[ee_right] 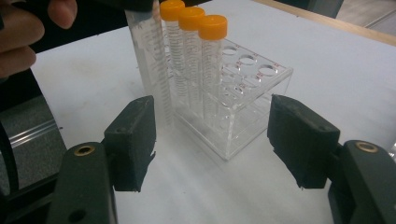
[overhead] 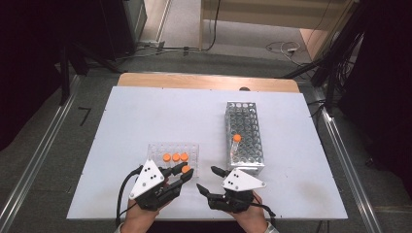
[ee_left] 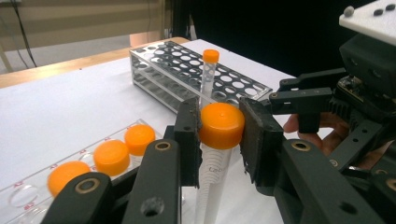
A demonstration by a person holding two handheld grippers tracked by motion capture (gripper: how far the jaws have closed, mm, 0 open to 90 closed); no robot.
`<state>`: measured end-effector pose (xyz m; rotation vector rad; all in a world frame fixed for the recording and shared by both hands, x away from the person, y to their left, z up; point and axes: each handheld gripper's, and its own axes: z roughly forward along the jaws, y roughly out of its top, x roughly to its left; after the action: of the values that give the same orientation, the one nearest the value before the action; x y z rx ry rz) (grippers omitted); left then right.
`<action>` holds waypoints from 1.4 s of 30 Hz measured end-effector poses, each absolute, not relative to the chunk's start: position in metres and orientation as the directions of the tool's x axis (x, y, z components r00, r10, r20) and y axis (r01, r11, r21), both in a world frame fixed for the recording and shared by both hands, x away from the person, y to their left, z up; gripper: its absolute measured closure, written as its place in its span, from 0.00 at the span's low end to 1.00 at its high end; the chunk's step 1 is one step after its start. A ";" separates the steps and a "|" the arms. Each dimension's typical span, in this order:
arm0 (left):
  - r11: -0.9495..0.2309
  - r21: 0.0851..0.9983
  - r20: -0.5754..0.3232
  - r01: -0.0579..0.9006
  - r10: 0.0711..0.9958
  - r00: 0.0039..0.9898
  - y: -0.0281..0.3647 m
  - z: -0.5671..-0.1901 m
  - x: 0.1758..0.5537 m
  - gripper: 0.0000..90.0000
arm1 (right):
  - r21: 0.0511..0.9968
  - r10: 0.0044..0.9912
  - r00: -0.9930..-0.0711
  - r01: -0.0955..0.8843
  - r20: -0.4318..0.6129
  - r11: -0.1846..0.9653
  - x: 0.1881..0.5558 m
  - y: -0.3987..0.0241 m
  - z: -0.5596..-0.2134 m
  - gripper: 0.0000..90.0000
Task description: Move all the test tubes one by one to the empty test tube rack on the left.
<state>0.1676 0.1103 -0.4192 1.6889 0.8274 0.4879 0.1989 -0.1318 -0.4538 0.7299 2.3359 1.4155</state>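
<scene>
One tube (ee_left: 219,126) gripped by left tongs (ee_left: 219,135), base cropped | right tongs (ee_right: 212,140) open

Everything is placed relative to the metal rack (overhead: 245,137), which stands on the table (overhead: 145,116) right of centre. One tube (overhead: 235,144) is seated in the metal rack, toward its near end. A clear rack (overhead: 174,154) is set to its left, with three tubes (overhead: 175,157) in that rack's near row. A fourth tube (ee_left: 215,140) is held just before the clear rack, between the left gripper's (overhead: 183,174) jaws. The right gripper (overhead: 209,179) is found just before the metal rack's near end.
</scene>
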 end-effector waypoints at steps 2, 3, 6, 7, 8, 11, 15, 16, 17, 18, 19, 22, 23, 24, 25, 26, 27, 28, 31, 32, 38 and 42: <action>-0.112 0.956 -0.100 0.271 0.743 0.661 0.114 -0.417 0.168 0.77 | 0.886 0.572 -0.820 0.263 -0.003 0.382 0.199 -0.133 -0.454 0.35; -0.108 0.957 -0.102 0.270 0.747 0.657 0.116 -0.416 0.168 0.77 | 0.886 0.572 -0.820 0.263 -0.003 0.382 0.199 -0.133 -0.454 0.35; -0.095 0.956 -0.112 0.278 0.757 0.643 0.120 -0.414 0.169 0.77 | 0.886 0.573 -0.819 0.264 -0.002 0.380 0.199 -0.134 -0.454 0.35; -0.090 0.957 -0.113 0.277 0.761 0.639 0.122 -0.413 0.169 0.77 | 0.886 0.574 -0.819 0.264 -0.002 0.381 0.199 -0.134 -0.454 0.35; -0.089 0.957 -0.114 0.277 0.762 0.638 0.123 -0.413 0.169 0.77 | 0.886 0.574 -0.819 0.264 -0.003 0.381 0.199 -0.134 -0.454 0.35; -0.082 0.958 -0.116 0.275 0.766 0.632 0.127 -0.411 0.169 0.77 | 0.886 0.575 -0.818 0.265 -0.002 0.381 0.199 -0.134 -0.454 0.35; -0.071 0.958 -0.124 0.278 0.772 0.624 0.131 -0.409 0.170 0.77 | 0.885 0.577 -0.817 0.267 -0.002 0.381 0.200 -0.134 -0.454 0.35; -0.072 0.958 -0.123 0.278 0.772 0.624 0.132 -0.409 0.170 0.77 | 0.886 0.577 -0.817 0.267 -0.002 0.380 0.200 -0.134 -0.454 0.35; -0.072 0.958 -0.123 0.279 0.774 0.621 0.133 -0.408 0.170 0.77 | 0.886 0.576 -0.817 0.266 -0.002 0.380 0.200 -0.135 -0.454 0.35; -0.071 0.958 -0.122 0.279 0.776 0.619 0.134 -0.407 0.170 0.77 | 0.886 0.577 -0.817 0.266 -0.002 0.380 0.200 -0.135 -0.454 0.35; -0.068 0.958 -0.124 0.279 0.777 0.617 0.136 -0.407 0.170 0.77 | 0.885 0.577 -0.817 0.266 -0.003 0.381 0.200 -0.135 -0.454 0.35; -0.065 0.958 -0.126 0.280 0.783 0.609 0.139 -0.406 0.171 0.77 | 0.885 0.577 -0.817 0.266 -0.004 0.382 0.200 -0.135 -0.454 0.35; -0.063 0.958 -0.126 0.281 0.787 0.605 0.140 -0.405 0.171 0.77 | 0.885 0.577 -0.817 0.266 -0.004 0.382 0.200 -0.135 -0.454 0.35; -0.062 0.957 -0.126 0.282 0.789 0.601 0.141 -0.405 0.171 0.77 | 0.885 0.577 -0.817 0.265 -0.004 0.382 0.200 -0.135 -0.454 0.35; -0.065 0.957 -0.122 0.282 0.794 0.596 0.142 -0.405 0.172 0.77 | 0.885 0.577 -0.817 0.265 -0.004 0.382 0.200 -0.135 -0.454 0.35; -0.063 0.957 -0.122 0.282 0.796 0.593 0.143 -0.404 0.172 0.77 | 0.885 0.577 -0.817 0.265 -0.004 0.382 0.200 -0.135 -0.454 0.35; -0.061 0.957 -0.124 0.283 0.798 0.590 0.144 -0.404 0.172 0.77 | 0.885 0.577 -0.817 0.265 -0.005 0.383 0.200 -0.135 -0.454 0.35; -0.059 0.957 -0.125 0.284 0.800 0.587 0.145 -0.404 0.172 0.77 | 0.885 0.578 -0.816 0.265 -0.005 0.382 0.200 -0.135 -0.455 0.35; -0.054 0.957 -0.127 0.286 0.805 0.579 0.148 -0.403 0.173 0.77 | 0.884 0.577 -0.817 0.265 -0.006 0.384 0.200 -0.135 -0.455 0.36; -0.055 0.956 -0.126 0.287 0.807 0.577 0.149 -0.402 0.173 0.77 | 0.885 0.578 -0.816 0.265 -0.006 0.384 0.200 -0.135 -0.455 0.35; -0.047 0.956 -0.130 0.289 0.817 0.562 0.155 -0.400 0.174 0.77 | 0.885 0.577 -0.817 0.265 -0.006 0.383 0.200 -0.135 -0.454 0.36; -0.047 0.956 -0.128 0.290 0.821 0.557 0.158 -0.400 0.174 0.77 | 0.885 0.577 -0.816 0.265 -0.006 0.384 0.200 -0.135 -0.455 0.36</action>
<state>0.1740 0.1577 -0.3997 1.6123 0.9582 0.5611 0.2003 -0.1350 -0.4546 0.7369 2.3339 1.4048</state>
